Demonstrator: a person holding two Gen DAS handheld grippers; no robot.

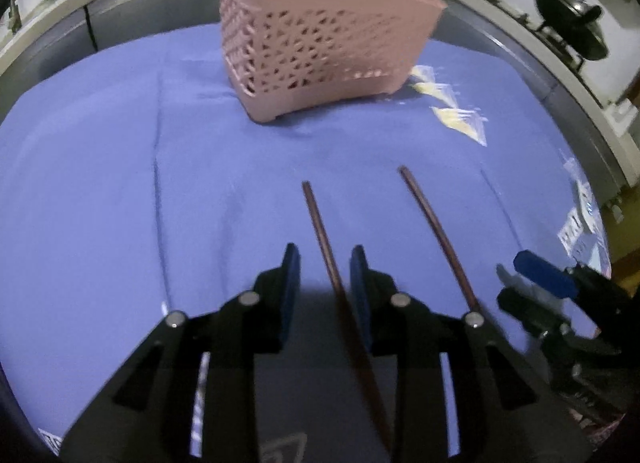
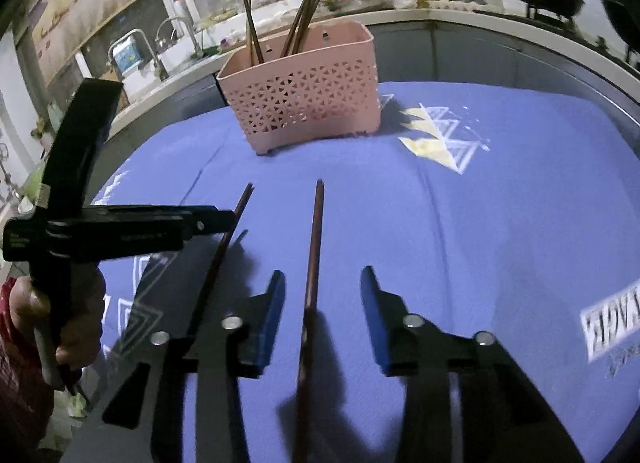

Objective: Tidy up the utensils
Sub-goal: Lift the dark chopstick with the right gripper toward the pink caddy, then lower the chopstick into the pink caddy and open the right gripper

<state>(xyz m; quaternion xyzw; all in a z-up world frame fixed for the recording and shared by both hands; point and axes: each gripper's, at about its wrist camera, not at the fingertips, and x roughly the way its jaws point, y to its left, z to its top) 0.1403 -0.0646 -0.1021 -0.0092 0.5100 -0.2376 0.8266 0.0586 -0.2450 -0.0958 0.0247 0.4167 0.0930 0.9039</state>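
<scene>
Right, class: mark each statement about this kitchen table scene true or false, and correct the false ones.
1. The pink basket holds chopsticks. True.
2. The tablecloth is red. False: it is blue.
3. A chopstick lies between the open pads of the left tool. True.
4. The right tool is clamped shut on a spoon. False: it is open, with a chopstick between its pads.
5. The basket lies tipped over. False: it stands upright.

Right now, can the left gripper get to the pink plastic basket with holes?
Probably yes. The left gripper faces the pink plastic basket across bare blue cloth, and only a thin brown chopstick lies between its open jaws.
</scene>
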